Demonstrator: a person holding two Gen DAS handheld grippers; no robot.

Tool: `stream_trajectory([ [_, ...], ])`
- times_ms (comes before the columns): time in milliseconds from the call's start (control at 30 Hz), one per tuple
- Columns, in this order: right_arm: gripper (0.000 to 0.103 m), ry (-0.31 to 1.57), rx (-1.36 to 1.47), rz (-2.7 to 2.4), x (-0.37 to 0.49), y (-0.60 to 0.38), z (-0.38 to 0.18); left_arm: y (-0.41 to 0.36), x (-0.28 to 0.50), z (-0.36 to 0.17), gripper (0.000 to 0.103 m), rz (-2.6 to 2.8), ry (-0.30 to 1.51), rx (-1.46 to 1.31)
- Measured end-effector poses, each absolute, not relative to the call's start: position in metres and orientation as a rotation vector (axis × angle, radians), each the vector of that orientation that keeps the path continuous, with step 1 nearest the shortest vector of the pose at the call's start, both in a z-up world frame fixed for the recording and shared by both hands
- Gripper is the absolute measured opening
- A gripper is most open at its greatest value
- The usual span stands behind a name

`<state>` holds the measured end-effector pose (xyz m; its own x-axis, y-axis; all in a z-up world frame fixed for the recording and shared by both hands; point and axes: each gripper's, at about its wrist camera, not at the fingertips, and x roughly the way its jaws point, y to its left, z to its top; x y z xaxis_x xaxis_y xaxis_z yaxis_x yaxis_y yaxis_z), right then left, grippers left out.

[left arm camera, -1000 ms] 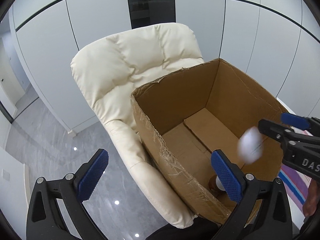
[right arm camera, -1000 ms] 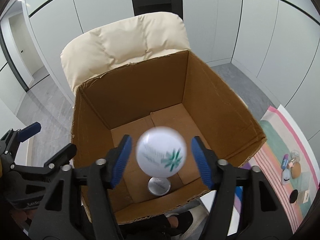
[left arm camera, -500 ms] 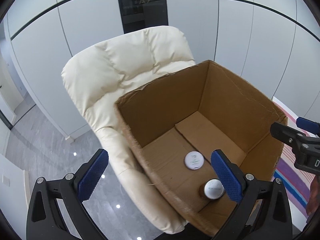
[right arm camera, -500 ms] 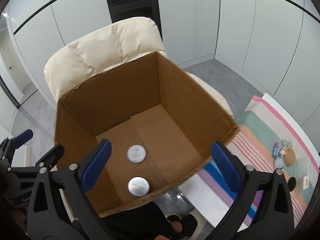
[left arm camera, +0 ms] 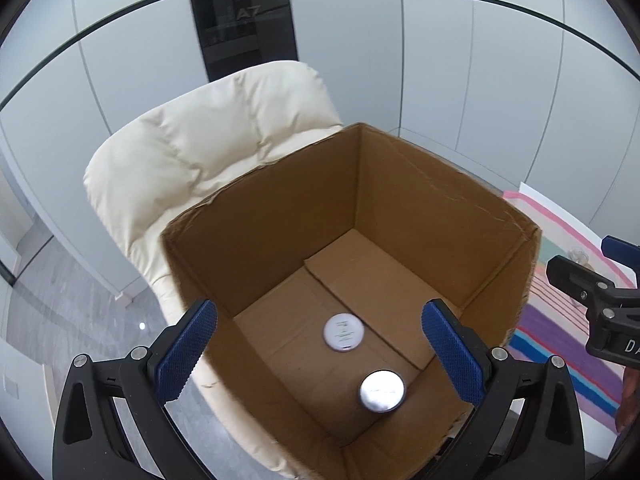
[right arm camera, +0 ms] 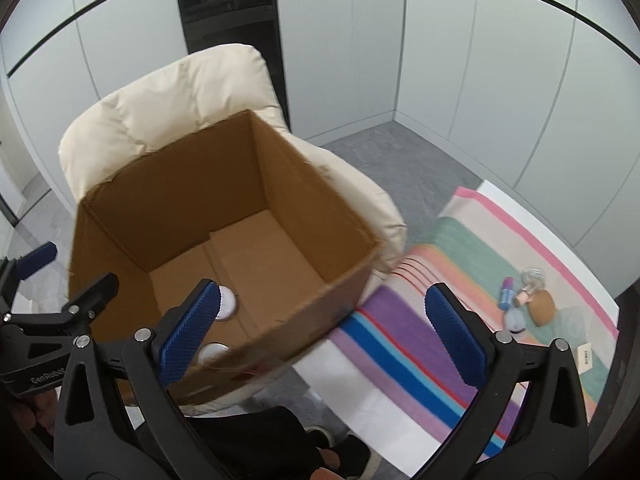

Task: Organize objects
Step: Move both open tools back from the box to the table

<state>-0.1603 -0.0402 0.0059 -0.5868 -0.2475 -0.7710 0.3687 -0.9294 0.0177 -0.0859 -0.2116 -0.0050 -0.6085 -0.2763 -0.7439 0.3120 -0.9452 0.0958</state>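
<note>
My left gripper (left arm camera: 318,354) and right gripper (right arm camera: 320,332), fingers spread, hover over a corrugated cardboard box (left arm camera: 400,208) holding two round-lidded jars (left arm camera: 343,333).

The box (left arm camera: 400,200) is brown. Inside it are a white round thing (left arm camera: 343,332) and a shiny silver lid (left arm camera: 382,391). The chair (left arm camera: 208,152) is cream. The cloth (right arm camera: 460,280) has pink, green, purple, blue and red stripes. The gripper pads (left arm camera: 186,350) are blue.
</note>
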Motion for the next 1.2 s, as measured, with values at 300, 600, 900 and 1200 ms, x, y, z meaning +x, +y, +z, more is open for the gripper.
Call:
stream_trajectory([
  [300,0.103,0.171,1.200,-2.562,-0.161,-0.004,0.008,-0.176,-0.100,-0.004,0.103,-2.615,0.021,1.184],
  [600,0.103,0.159,1.213,-2.602,-0.161,0.026,0.008,-0.148,-0.112,-0.005,0.103,-2.661,-0.002,1.200],
  [900,0.103,0.141,1.243,-2.645,-0.159,0.060,0.006,-0.117,-0.123,-0.007,0.103,-2.708,-0.031,1.215],
  [1200,0.103,0.080,1.287,-2.696,-0.157,0.103,0.003,-0.082,-0.133,-0.008,0.103,-2.765,-0.074,1.233],
])
